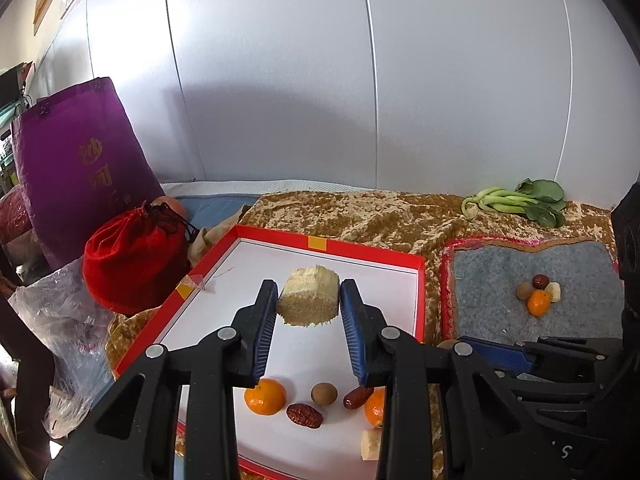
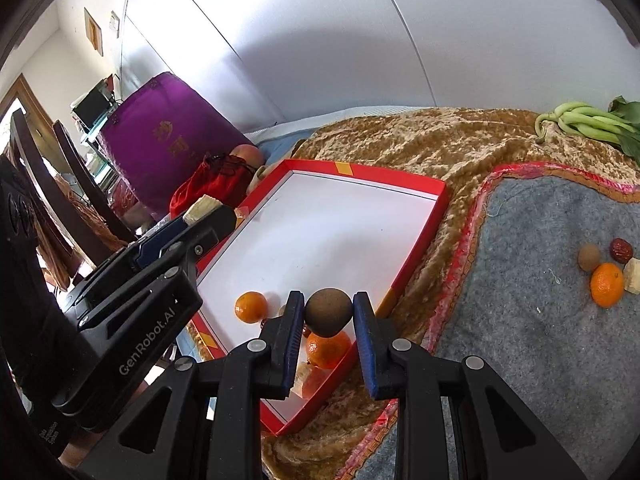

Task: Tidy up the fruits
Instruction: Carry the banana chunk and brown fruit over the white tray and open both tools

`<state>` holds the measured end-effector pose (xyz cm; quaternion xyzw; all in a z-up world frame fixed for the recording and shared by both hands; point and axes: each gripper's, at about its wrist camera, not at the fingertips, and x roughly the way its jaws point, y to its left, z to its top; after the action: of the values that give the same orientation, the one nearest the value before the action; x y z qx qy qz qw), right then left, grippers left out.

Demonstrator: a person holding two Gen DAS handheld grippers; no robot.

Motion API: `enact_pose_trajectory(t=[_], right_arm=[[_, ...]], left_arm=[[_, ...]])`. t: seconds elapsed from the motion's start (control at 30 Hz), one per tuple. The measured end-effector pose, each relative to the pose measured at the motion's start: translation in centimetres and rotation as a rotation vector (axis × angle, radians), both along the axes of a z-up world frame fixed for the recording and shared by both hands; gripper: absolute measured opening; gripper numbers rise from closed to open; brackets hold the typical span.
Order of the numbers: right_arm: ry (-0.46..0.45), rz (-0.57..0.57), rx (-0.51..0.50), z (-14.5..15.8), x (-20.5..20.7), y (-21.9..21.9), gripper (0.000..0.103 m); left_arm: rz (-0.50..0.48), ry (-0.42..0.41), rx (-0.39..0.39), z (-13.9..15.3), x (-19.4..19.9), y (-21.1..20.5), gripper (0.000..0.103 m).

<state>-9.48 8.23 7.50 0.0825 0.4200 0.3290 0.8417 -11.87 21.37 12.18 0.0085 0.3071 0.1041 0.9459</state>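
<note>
The left hand-held gripper (image 1: 308, 300) is closed around a pale, fibrous cut chunk of sugarcane (image 1: 309, 299), lifted above the white floor of a shallow red-rimmed cardboard tray (image 1: 418, 292). The right hand-held gripper (image 2: 328, 312) pinches a round brown longan (image 2: 329, 312) over the tray's near corner.

In the left view, at six o'clock beneath the fingers, an orange mandarin (image 1: 265, 396), a wrinkled red date (image 1: 304, 415) and another longan (image 1: 323, 394) lie on the tray. At three o'clock, a small fruit cluster sits on a grey felt mat (image 1: 500, 280).

Risks: the smooth longan looks held by narrow contact and could squirt out and roll. The sugarcane's crumbly sides could slip. The grippers are close and could collide.
</note>
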Motion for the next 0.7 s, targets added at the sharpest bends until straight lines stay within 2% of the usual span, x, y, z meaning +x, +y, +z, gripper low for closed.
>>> enact_pose_trajectory(t=[0.23,0.47,0.7], right_arm=[[-0.025,-0.027,0.045,1.4,-0.2,-1.5,0.026],[-0.037,-0.027,0.064,2.2,-0.4,-2.1,0.025],[-0.024,-0.023,0.041,1.5,-0.3,-1.5,0.025]], left_arm=[[0.025,-0.029,0.038,0.3,-0.1,-0.5,0.030],[0.055,-0.052,0.023,0.6,-0.6,-0.6,0.030],[0.073,-0.056,0.010,0.6,-0.8,0.0,0.030]])
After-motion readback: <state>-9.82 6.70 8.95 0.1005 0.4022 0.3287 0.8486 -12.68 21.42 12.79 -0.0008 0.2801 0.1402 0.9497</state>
